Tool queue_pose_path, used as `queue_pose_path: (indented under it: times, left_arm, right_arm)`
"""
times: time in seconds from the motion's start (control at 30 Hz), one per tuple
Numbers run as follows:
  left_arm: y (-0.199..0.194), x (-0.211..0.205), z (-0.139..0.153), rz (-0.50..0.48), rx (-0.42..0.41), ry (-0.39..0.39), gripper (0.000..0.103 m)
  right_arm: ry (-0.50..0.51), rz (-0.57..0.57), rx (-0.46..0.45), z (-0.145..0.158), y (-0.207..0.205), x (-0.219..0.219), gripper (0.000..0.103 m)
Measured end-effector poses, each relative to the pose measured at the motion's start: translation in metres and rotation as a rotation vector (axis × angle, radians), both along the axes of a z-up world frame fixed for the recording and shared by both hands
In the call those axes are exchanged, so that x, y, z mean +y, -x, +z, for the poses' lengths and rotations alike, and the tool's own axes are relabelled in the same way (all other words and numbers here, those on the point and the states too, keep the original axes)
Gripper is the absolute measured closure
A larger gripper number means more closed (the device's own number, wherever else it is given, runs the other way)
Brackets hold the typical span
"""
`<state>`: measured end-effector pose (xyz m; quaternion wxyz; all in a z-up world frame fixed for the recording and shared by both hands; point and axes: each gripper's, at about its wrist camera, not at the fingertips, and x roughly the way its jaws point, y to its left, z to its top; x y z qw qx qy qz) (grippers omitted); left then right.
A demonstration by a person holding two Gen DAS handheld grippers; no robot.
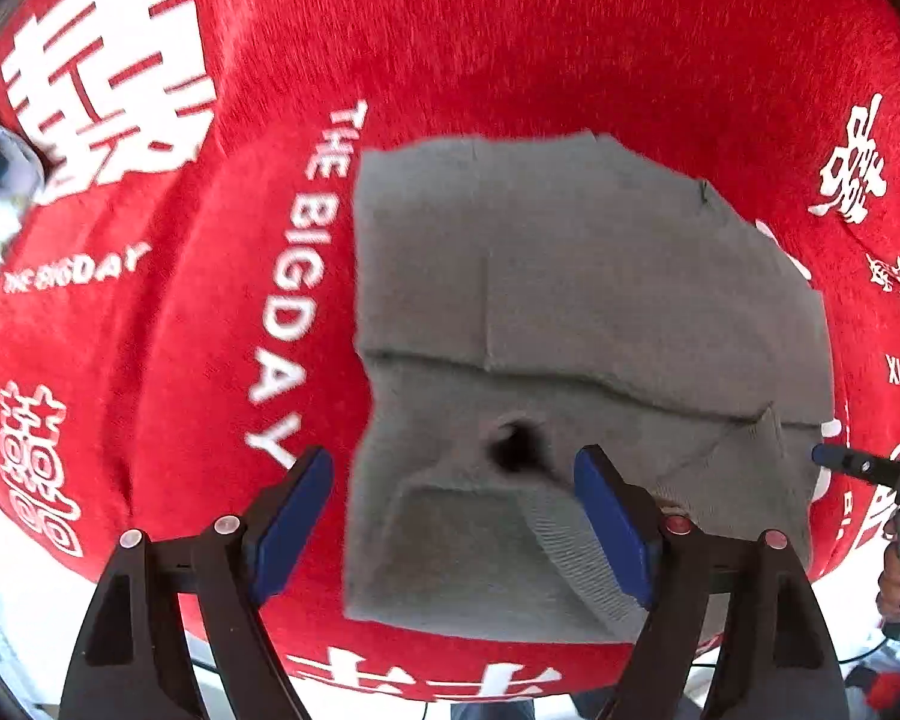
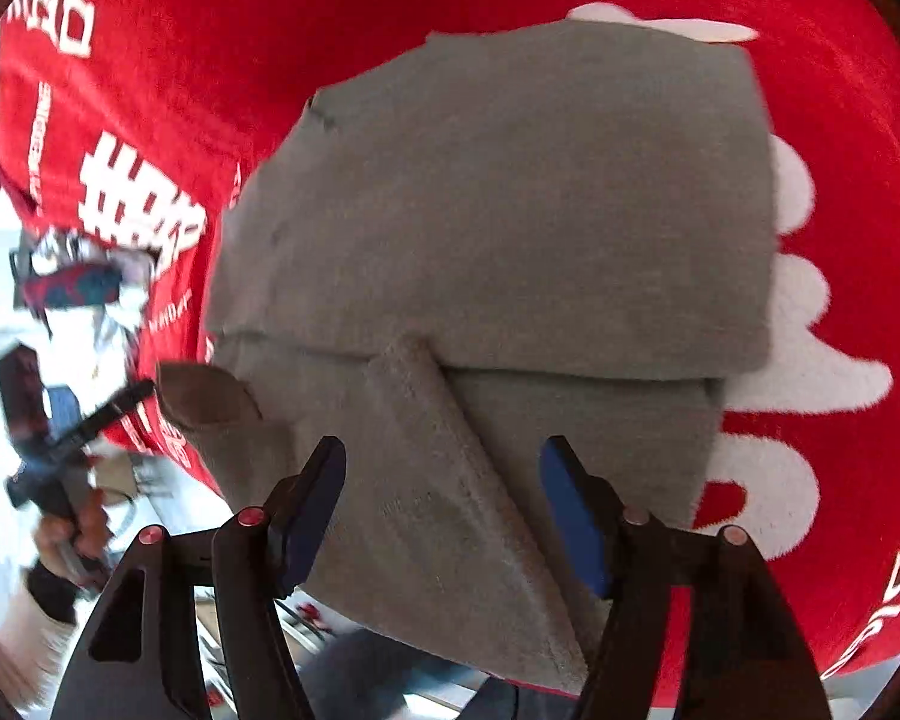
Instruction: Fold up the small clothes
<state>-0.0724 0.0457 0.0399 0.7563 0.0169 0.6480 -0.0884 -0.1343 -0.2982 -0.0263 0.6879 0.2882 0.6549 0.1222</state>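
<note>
The red cloth [image 1: 510,48] carries white print: "THE BIG DAY" runs along it just left of the grey garment [image 1: 570,300], and again, smaller, far to the left. Large white Chinese characters sit around it, blurred.

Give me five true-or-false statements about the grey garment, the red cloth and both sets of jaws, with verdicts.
1. The grey knitted garment lies on a red plush cloth with white lettering. True.
2. The left gripper has its jaws clamped on the garment. False: they stand open, holding nothing.
3. The right gripper has its jaws open over the garment. True.
4. The white print on the cloth reads "THE BIG DAY". True.
5. The garment is spread out completely flat with no folds. False: folded layers and a raised crease show.
</note>
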Motion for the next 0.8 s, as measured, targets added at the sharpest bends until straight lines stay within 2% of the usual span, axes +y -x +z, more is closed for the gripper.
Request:
queue_pose_path:
  times: [0.1,0.2,0.3,0.33,0.37,0.4,0.43,0.57,0.63,0.7,0.8]
  left_arm:
    - [-0.003,-0.001,0.002,-0.024,-0.006,-0.023,0.02]
    - [-0.002,-0.009,-0.011,-0.101,0.027,-0.047,0.02]
    - [-0.001,-0.019,-0.03,-0.208,0.058,-0.036,0.02]
    - [-0.002,-0.023,-0.036,-0.241,0.069,-0.031,0.02]
    - [-0.003,-0.026,-0.042,-0.267,0.079,-0.029,0.02]
    - [-0.005,-0.031,-0.046,-0.294,0.087,-0.028,0.02]
    - [-0.007,-0.034,-0.048,-0.314,0.087,-0.024,0.02]
    - [-0.015,-0.042,-0.05,-0.355,0.095,0.026,0.02]
    - [-0.017,-0.046,-0.053,-0.375,0.103,0.039,0.02]
    - [-0.018,-0.051,-0.063,-0.395,0.132,0.057,0.02]
    - [-0.018,-0.062,-0.086,-0.422,0.181,0.064,0.02]
  right_arm:
    - [0.032,0.033,0.028,-0.008,-0.002,0.007,0.031]
    - [0.051,0.046,0.036,-0.013,-0.007,0.016,0.031]
    - [0.086,0.054,0.034,-0.015,-0.008,0.023,0.031]
    - [0.112,0.055,0.042,-0.018,-0.008,0.027,0.036]
    - [0.134,0.062,0.048,-0.019,-0.008,0.03,0.043]
    - [0.191,0.092,0.039,-0.018,-0.006,0.037,0.079]
    - [0.23,0.117,0.035,-0.014,-0.005,0.042,0.096]
    - [0.321,0.075,-0.041,0.014,0.009,0.04,0.096]
    - [0.364,-0.002,-0.039,0.018,0.017,0.025,0.096]
    - [0.339,-0.092,0.013,0.008,0.025,0.004,0.096]
    - [0.244,-0.156,0.056,-0.006,0.03,-0.01,0.094]
